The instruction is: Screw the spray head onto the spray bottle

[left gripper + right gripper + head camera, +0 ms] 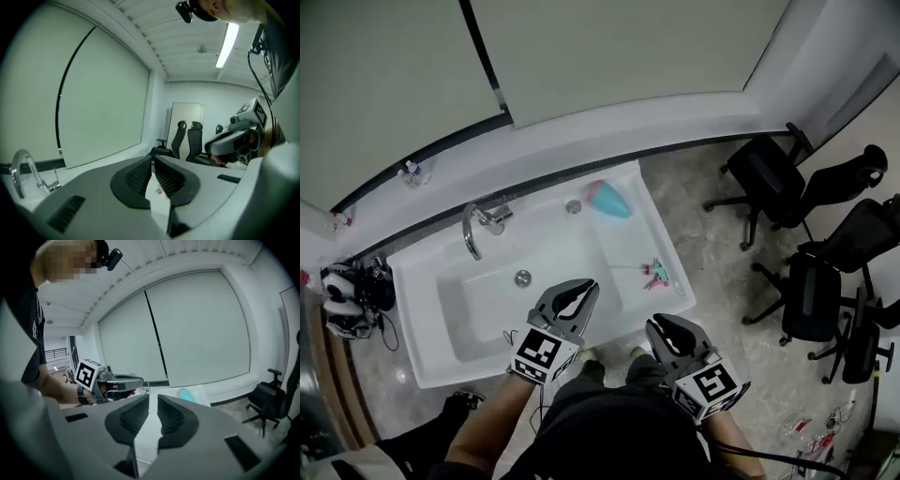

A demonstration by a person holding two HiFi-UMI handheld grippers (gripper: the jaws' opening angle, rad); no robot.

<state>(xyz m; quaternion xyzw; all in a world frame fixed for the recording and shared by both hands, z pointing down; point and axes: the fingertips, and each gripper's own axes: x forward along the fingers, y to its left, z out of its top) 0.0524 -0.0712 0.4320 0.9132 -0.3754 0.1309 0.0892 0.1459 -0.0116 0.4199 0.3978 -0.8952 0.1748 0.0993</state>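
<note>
The spray bottle (607,199), a teal one, lies on its side on the white bench (630,239), at the far end of the flat part to the right of the sink basin (487,300). The spray head (656,274), pink and teal with a thin tube pointing toward the basin, lies on the same flat part, nearer to the person and well apart from the bottle. Nothing is joined yet, so I judge that the task is at its very beginning and the step in hand is to reach for the two parts.

Both grippers hang before the near edge of the bench and touch nothing. The left gripper (584,287) has its jaws closed together and empty. The right gripper (658,324) has its jaws a little apart, with a narrow gap and nothing in it.

To do this step well, both pairs of jaws should be opened much wider before they come down. The bottle is round and may roll, so it is better to take it across the body and stand it upright. The head should be taken near its collar, with the tube free to enter the neck.

The bottle's neck and thread cannot be made out, and the head is too small to show which way its collar faces.
</note>
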